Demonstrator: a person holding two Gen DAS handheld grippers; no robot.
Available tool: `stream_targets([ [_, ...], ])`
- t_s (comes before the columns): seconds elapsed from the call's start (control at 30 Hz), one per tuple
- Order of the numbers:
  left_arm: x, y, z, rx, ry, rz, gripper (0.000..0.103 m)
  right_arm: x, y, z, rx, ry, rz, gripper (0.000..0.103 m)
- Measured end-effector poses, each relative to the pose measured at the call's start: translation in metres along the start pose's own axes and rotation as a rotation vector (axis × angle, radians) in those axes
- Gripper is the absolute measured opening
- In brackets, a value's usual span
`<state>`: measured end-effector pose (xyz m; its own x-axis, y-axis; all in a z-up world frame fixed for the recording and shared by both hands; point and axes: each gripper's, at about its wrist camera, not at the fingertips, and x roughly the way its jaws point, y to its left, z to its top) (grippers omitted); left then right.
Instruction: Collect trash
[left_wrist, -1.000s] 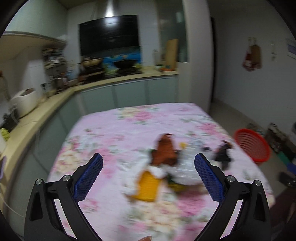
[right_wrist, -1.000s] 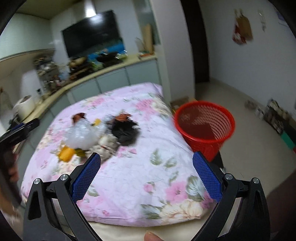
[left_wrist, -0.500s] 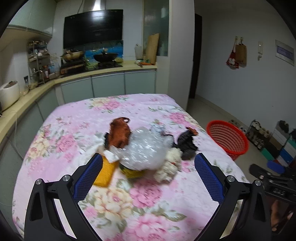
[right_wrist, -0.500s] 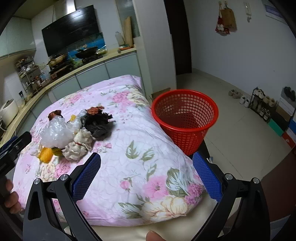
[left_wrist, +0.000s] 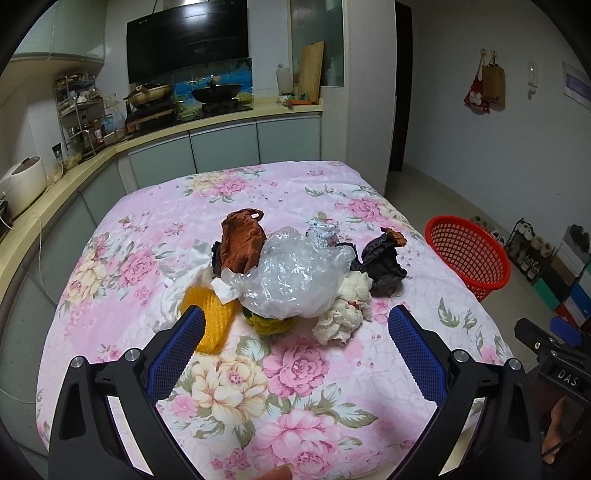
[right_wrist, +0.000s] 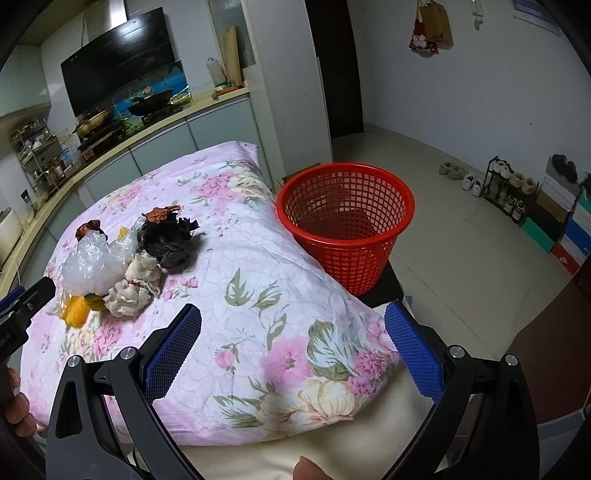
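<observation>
A heap of trash lies on the floral-clothed table (left_wrist: 295, 373): a clear plastic bag (left_wrist: 295, 280), a brown bag (left_wrist: 242, 245), a black crumpled bag (left_wrist: 384, 264), a white crumpled wad (left_wrist: 343, 314), a yellow foam net (left_wrist: 208, 321) and white paper (left_wrist: 186, 267). My left gripper (left_wrist: 295, 343) is open and empty, just short of the heap. My right gripper (right_wrist: 293, 343) is open and empty over the table's near corner. The red mesh basket (right_wrist: 345, 225) stands right of the table; the heap shows in the right wrist view too, with the black bag (right_wrist: 168, 240) nearest the basket.
A kitchen counter (left_wrist: 44, 199) with stove and pans runs along the left and back. A shoe rack (right_wrist: 513, 188) and stacked coloured boxes (right_wrist: 569, 225) stand by the right wall. Open floor (right_wrist: 461, 240) lies beyond the basket.
Both grippers swung right and steadied. The left one now faces the heap squarely and closer. The right view now has the basket nearer its centre.
</observation>
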<state>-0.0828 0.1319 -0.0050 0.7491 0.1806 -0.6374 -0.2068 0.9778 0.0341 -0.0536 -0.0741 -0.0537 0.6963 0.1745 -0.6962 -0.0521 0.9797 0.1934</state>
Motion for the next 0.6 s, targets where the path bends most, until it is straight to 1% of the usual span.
stream_targets([
  [0.2, 0.0032, 0.0002, -0.0030, -0.003, 0.027, -0.006, 0.096, 0.0000, -0.0045, -0.0022, 0.005, 0.004, -0.002, 0.096],
  [0.6, 0.0071, 0.0025, -0.0042, -0.014, 0.043, 0.026, 0.096, 0.0062, -0.0083, -0.0043, 0.010, 0.018, -0.010, 0.096],
])
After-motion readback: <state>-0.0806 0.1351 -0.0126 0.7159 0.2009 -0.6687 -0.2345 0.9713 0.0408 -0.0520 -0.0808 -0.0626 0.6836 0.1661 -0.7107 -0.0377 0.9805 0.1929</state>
